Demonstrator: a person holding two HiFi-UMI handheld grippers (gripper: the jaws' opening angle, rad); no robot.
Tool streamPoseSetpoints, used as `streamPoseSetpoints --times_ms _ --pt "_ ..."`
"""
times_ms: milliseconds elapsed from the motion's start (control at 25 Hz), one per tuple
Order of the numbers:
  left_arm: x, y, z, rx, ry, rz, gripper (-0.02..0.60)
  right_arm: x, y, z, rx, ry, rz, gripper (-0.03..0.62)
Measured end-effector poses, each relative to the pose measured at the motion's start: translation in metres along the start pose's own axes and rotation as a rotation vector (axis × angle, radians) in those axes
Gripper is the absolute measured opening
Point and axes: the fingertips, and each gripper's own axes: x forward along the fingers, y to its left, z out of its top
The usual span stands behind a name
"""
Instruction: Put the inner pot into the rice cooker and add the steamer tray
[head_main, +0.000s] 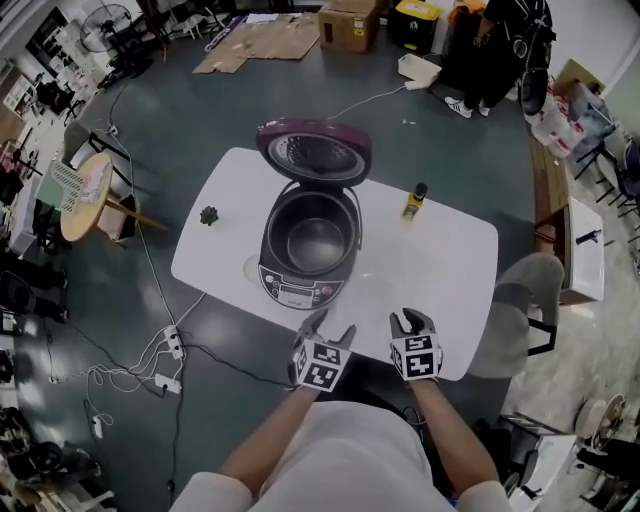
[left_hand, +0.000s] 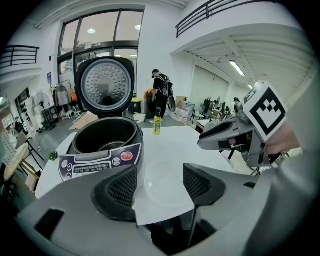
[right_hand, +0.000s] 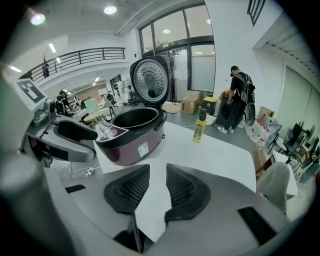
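The purple rice cooker (head_main: 300, 285) stands on the white table (head_main: 460, 260) with its lid (head_main: 315, 150) raised. The dark inner pot (head_main: 313, 238) sits inside the cooker body and also shows in the left gripper view (left_hand: 102, 137) and the right gripper view (right_hand: 132, 119). A faint clear round tray (head_main: 375, 290) seems to lie on the table right of the cooker, in line with the left gripper's jaws (left_hand: 157, 180). My left gripper (head_main: 332, 325) hovers at the table's near edge, open and empty. Beside it, my right gripper (head_main: 408, 318) stands open with a narrower gap and nothing in it.
A yellow bottle (head_main: 413, 202) stands at the back right of the table and a small green object (head_main: 209, 215) at its left end. A chair (head_main: 520, 300) is at the right, a round wooden table (head_main: 85, 195) at the left, cables (head_main: 165, 350) on the floor, a person (head_main: 500, 50) far behind.
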Motion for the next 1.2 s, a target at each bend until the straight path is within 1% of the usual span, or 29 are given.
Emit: streamPoseSetpoints --times_ms 360,520,760,840,960,1200 --pt "0.022 -0.011 -0.037 -0.019 0.049 0.0 0.298 0.013 -0.009 -0.027 -0.014 0.038 0.003 0.118" --pt "0.042 -0.011 -0.06 -0.05 0.086 -0.006 0.298 0.025 -0.015 -0.045 -0.013 0.072 0.001 0.12" --pt "0.077 -0.005 -0.094 -0.058 0.139 0.026 0.298 0.05 -0.029 -0.077 -0.046 0.135 -0.017 0.129" --pt "0.09 -0.004 -0.105 -0.079 0.163 0.032 0.298 0.06 -0.035 -0.089 -0.05 0.161 -0.024 0.129" --pt "0.105 -0.001 -0.12 -0.133 0.192 0.037 0.298 0.073 -0.04 -0.103 -0.047 0.198 -0.026 0.129" --pt "0.129 0.005 -0.138 -0.23 0.227 0.063 0.293 0.099 -0.052 -0.127 -0.022 0.26 -0.042 0.137"
